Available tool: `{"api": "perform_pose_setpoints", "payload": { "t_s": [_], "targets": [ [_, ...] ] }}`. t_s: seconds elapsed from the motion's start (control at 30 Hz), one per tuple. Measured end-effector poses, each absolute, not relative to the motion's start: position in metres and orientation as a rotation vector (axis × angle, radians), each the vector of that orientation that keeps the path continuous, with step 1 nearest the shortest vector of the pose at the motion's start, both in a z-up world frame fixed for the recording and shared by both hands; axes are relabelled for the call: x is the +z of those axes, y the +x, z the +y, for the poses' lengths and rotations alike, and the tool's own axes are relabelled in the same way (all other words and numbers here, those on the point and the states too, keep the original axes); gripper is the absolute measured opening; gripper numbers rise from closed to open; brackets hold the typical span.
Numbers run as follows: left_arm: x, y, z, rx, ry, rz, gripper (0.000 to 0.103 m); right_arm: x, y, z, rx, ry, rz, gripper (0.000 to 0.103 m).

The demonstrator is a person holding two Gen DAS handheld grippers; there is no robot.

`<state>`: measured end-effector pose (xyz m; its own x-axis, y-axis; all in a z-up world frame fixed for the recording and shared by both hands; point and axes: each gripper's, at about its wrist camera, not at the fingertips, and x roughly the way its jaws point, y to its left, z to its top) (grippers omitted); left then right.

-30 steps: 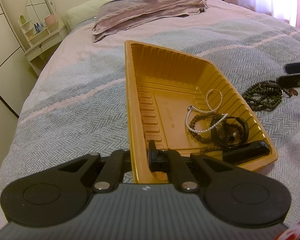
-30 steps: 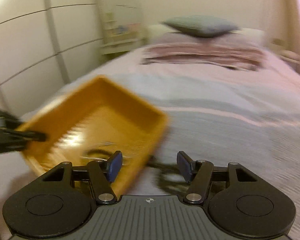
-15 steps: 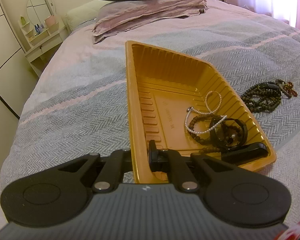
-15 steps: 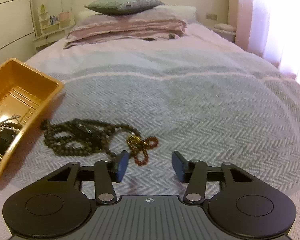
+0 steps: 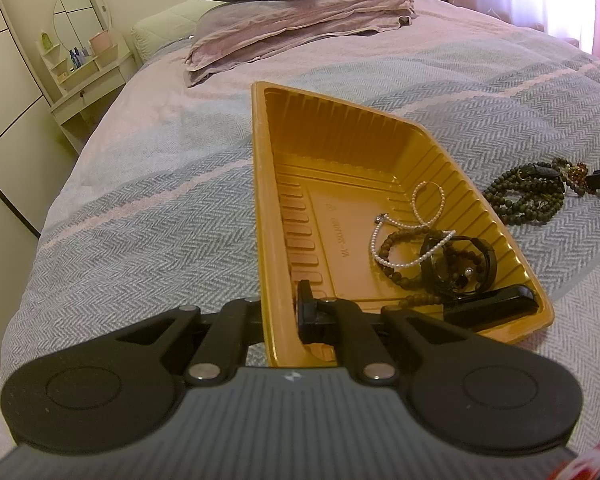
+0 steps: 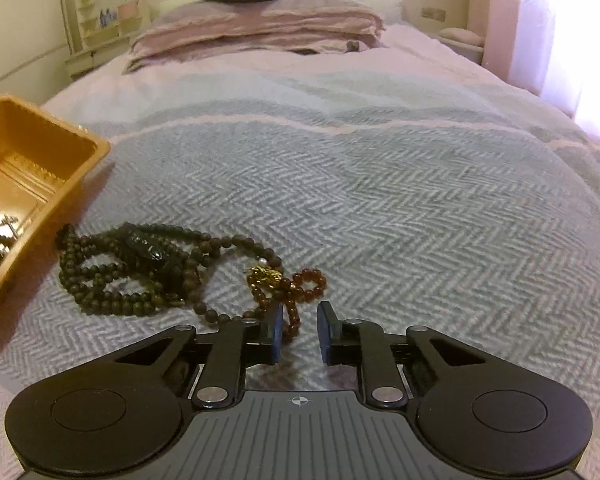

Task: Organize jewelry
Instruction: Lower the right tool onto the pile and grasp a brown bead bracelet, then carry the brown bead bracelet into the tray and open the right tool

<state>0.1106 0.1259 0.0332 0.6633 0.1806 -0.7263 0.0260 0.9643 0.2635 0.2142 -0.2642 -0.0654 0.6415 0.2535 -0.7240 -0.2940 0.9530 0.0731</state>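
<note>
Left gripper (image 5: pixel 280 308): fingers clenched on the rim of the golden-yellow plastic tray (image 5: pixel 260 168). Right gripper (image 6: pixel 298 330): fingers closing, not yet gripping, around the reddish-amber bead bracelet (image 6: pixel 296 286), beside dark green bead necklaces (image 6: pixel 132 272) on the grey herringbone bed (image 6: pixel 380 208).

Gold tray (image 5: pixel 340 152) holding bracelets (image 5: pixel 428 240), dark beads (image 6: pixel 140 264) beside

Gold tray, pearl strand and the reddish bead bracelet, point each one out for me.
gold tray (image 5: pixel 324 152): left wrist view, on its bare far inner wall.
pearl strand (image 5: pixel 428 196): left wrist view, on its upper loop inside the tray.
reddish bead bracelet (image 6: pixel 312 282): right wrist view, on its right loop.
</note>
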Motion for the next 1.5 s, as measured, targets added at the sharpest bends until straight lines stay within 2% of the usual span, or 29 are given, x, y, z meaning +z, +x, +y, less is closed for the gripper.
{"api": "perform_pose_setpoints", "payload": {
  "t_s": [0.1,0.17,0.33,0.67,0.97,1.2,1.5],
  "targets": [
    [0.033,0.111,0.126,0.088,0.259,0.843,0.005,-0.070,0.220,-0.256,0.315,-0.108,0.837,0.018],
    [0.033,0.111,0.127,0.088,0.258,0.842,0.005,-0.070,0.222,-0.253,0.316,-0.124,0.844,0.004],
    [0.034,0.110,0.129,0.083,0.256,0.840,0.005,-0.056,0.212,-0.255,0.310,-0.120,0.817,0.004],
    [0.035,0.110,0.128,0.082,0.254,0.837,0.006,0.027,0.182,-0.257,0.363,-0.150,0.657,0.004],
    [0.034,0.110,0.129,0.081,0.249,0.837,0.006,0.076,0.175,-0.232,0.476,-0.133,0.578,0.004],
    [0.034,0.110,0.129,0.081,0.250,0.837,0.006,0.093,0.176,-0.184,0.619,-0.122,0.570,0.004],
    [0.033,0.109,0.130,0.078,0.248,0.839,0.006,0.086,0.174,-0.114,0.798,-0.134,0.597,0.004]
  ]
}}
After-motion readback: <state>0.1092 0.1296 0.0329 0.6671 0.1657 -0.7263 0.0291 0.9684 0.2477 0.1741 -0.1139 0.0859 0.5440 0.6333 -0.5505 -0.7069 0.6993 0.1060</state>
